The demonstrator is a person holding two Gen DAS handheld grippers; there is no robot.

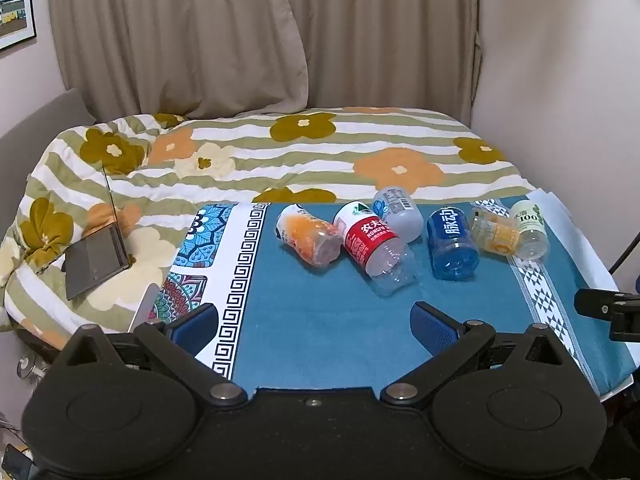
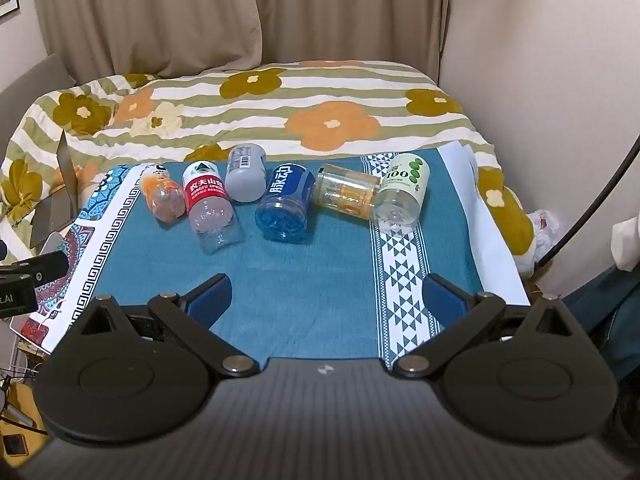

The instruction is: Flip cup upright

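fingers spread; only right view shows plastic bag.

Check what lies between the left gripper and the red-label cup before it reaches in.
Nothing visible: only bare blue cloth lies between the open left gripper and the red-label cup. The orange cup and grey cup touch its sides.

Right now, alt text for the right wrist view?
Six cut plastic bottle cups lie on their sides in a row across a blue patterned tablecloth. The open right gripper hovers empty before them; a floral quilted bed sits behind.
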